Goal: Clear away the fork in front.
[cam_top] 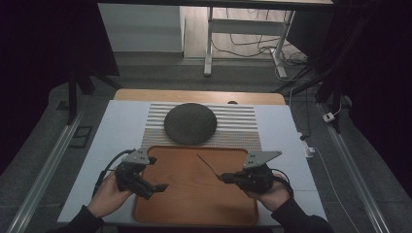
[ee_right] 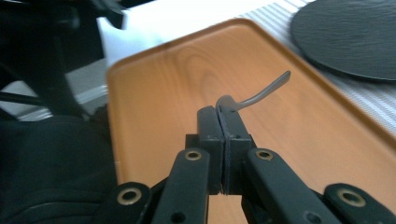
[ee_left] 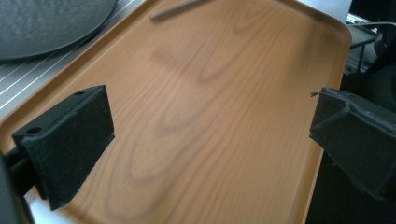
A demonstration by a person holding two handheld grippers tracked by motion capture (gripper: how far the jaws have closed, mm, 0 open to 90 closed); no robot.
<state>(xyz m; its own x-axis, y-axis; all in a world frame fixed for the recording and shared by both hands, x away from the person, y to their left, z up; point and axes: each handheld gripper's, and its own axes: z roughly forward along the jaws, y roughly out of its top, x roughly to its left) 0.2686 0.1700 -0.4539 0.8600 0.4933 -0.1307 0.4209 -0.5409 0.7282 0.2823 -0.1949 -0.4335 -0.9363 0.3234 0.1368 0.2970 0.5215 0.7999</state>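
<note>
One wooden tray [cam_top: 194, 204], one dark plate [cam_top: 190, 123]; right tongs [ee_right: 223, 112] pinch one utensil [ee_right: 264, 92], left tongs [ee_left: 210, 135] gape empty.

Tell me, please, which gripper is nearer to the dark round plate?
Left, narrowly. The left gripper sits below-left of the plate; the right gripper, holding a utensil, sits below-right.

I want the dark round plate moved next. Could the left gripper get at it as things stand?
Probably yes. The left gripper has its jaws open with nothing between them, and the dark round plate lies uncovered on the striped mat just beyond the wooden tray. The right gripper, shut on a thin utensil, is off to the side.
</note>
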